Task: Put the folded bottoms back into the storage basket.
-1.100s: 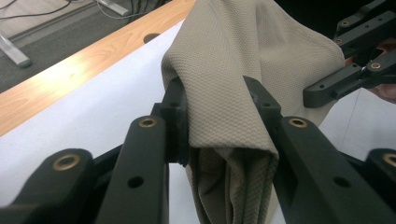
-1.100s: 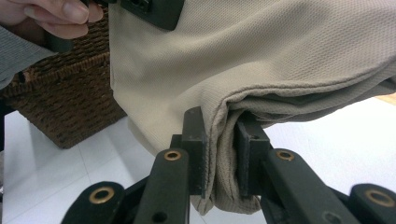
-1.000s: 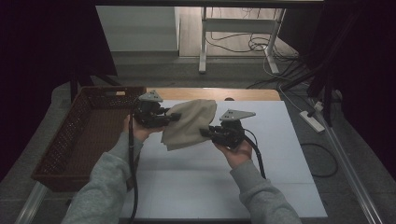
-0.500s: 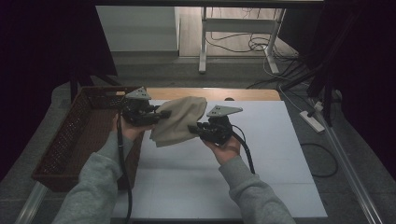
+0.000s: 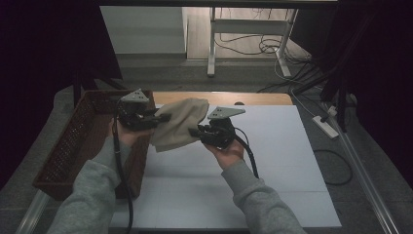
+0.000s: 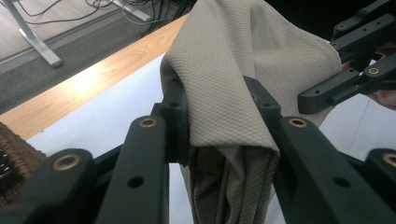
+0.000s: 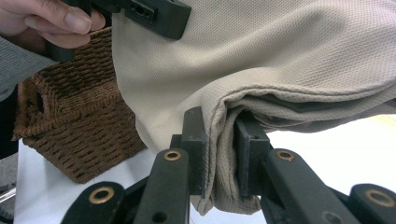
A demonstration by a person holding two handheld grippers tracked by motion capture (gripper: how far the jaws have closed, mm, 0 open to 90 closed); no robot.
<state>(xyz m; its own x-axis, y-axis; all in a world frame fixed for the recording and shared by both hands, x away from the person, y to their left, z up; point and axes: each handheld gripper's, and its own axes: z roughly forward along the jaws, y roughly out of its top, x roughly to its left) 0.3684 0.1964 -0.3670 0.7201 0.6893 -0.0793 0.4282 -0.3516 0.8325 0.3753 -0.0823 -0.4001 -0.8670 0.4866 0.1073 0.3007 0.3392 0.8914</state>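
A folded beige cloth (image 5: 179, 123) hangs in the air above the left part of the white table (image 5: 272, 165). My left gripper (image 5: 164, 117) is shut on the cloth's left edge, with the fabric (image 6: 224, 93) bunched between its jaws. On the opposite side my right gripper (image 5: 194, 131) is shut on a thick fold of the same cloth (image 7: 280, 70). In the right gripper view the left gripper's jaw and a hand (image 7: 51, 21) appear at top left. The right gripper's black jaws (image 6: 355, 70) appear at the right edge of the left gripper view.
A dark brown wicker basket (image 5: 73, 141) stands at the table's left side, just under and left of the cloth; its wall (image 7: 79, 126) is close in the right gripper view. A wooden strip (image 5: 253, 98) runs along the table's far edge. Cables lie on the floor beyond.
Both grippers have carried the cloth leftward, from above the table's middle to beside the basket's rim. Both stay closed on it.
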